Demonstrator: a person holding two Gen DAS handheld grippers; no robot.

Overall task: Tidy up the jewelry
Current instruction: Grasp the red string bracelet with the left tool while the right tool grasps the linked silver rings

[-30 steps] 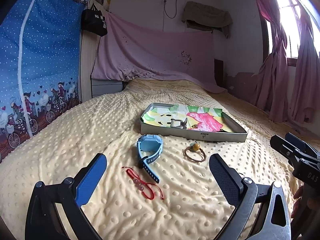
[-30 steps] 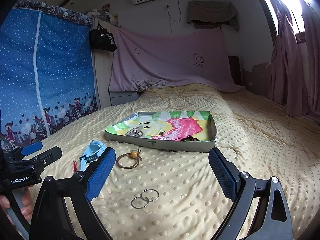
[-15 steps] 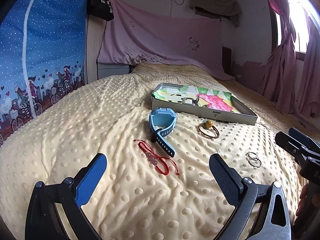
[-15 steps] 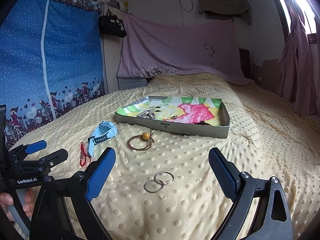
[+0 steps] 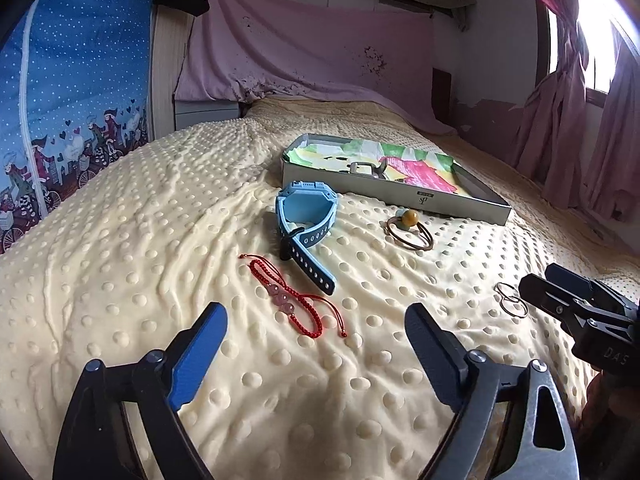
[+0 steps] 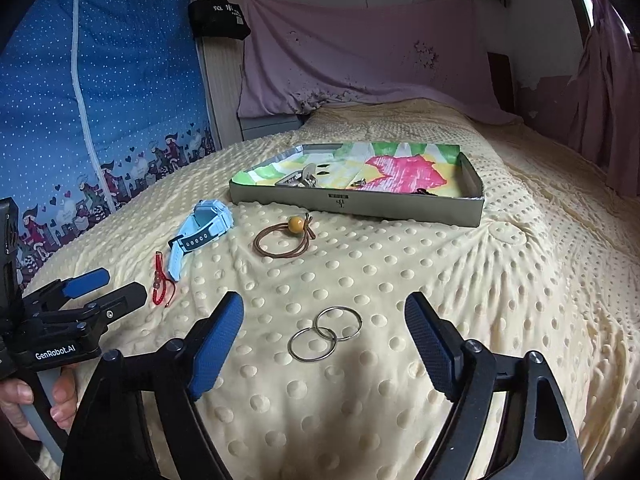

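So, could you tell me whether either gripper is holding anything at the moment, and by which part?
Nothing is held: the left gripper and right gripper are both open above the bedspread.

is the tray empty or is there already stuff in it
Not empty. The tray already holds a few small metal pieces on its colourful lining; what they are is too small to tell.

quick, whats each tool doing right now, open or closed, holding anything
Left tool: open, holding nothing, over the red bracelet.
Right tool: open, holding nothing, over the two silver rings.
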